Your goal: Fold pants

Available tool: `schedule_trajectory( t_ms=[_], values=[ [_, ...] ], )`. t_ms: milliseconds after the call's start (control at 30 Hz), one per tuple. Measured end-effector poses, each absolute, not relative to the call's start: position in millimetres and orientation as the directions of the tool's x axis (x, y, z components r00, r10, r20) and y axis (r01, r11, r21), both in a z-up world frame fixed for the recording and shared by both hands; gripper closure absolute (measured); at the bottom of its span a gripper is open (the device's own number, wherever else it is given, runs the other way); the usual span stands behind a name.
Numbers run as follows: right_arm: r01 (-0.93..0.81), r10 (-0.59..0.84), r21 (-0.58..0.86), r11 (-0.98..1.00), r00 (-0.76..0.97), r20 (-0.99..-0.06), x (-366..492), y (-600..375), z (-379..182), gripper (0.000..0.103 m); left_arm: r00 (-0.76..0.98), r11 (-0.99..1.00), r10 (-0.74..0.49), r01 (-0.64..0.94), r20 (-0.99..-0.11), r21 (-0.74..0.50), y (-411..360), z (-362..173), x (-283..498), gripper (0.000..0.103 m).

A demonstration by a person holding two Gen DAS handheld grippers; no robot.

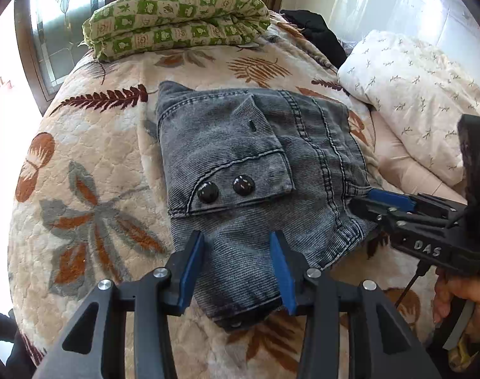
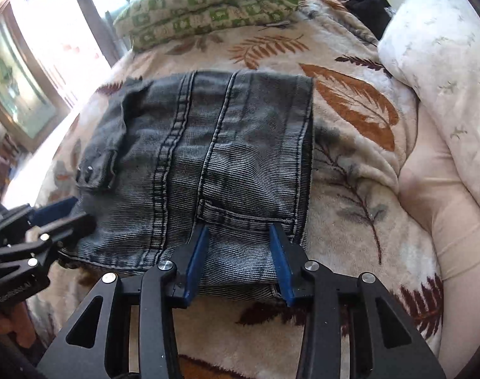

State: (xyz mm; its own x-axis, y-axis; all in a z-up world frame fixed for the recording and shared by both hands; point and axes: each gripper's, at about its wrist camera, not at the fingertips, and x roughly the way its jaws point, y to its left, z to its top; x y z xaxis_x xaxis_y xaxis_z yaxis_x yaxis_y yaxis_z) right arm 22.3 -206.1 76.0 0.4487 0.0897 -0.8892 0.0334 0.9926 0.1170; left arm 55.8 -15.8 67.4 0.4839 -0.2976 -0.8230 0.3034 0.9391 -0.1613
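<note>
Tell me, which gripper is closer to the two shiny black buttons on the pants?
Left. The left gripper hangs just below the black buttons, over the pocket side of the pants. The right gripper is at the pants' other side, well away from the buttons.

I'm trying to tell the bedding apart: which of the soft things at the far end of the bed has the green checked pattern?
The folded quilt by the window, beyond the grey jeans. The pillow is white with small sprigs.
</note>
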Motion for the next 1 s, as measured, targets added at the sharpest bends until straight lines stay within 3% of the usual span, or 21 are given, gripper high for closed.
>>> schedule_trajectory(
  t_ms=[200, 233, 333, 400, 733, 933, 1000],
  values=[
    [0.013, 0.019, 0.027, 1.000, 0.435, -0.900, 13, -199, 67, 0.060, 0.480, 0.943, -0.285, 0.295, -0.830, -0.153, -16, 56, 53, 0.058],
    [0.018, -0.001, 0.007, 1.000, 0.438, -0.899, 14, -200, 63, 0.050, 0.486, 0.944, -0.277, 0.297, -0.829, -0.142, -18, 55, 52, 0.058],
    [0.111, 0.078, 0.134, 0.985, 0.403, -0.912, 20, -225, 48, 0.042, 0.478, 0.946, -0.274, 0.289, -0.835, -0.144, -18, 52, 55, 0.057],
    [0.132, 0.132, 0.199, 0.971, 0.400, -0.907, 22, -235, 47, 0.042, 0.472, 0.947, -0.281, 0.280, -0.836, -0.160, -16, 53, 56, 0.057],
    [0.163, 0.036, 0.131, 0.978, 0.486, -0.873, 4, -228, 82, 0.035, 0.465, 0.952, -0.275, 0.253, -0.841, -0.171, -15, 56, 56, 0.054],
    [0.138, 0.047, 0.146, 0.980, 0.550, -0.834, -14, -223, 104, 0.029, 0.467, 0.955, -0.268, 0.247, -0.843, -0.166, -13, 56, 56, 0.052],
    [0.116, 0.049, 0.138, 0.984, 0.562, -0.826, -17, -218, 107, 0.029, 0.467, 0.958, -0.261, 0.231, -0.845, -0.168, -12, 56, 57, 0.041]
  ],
)
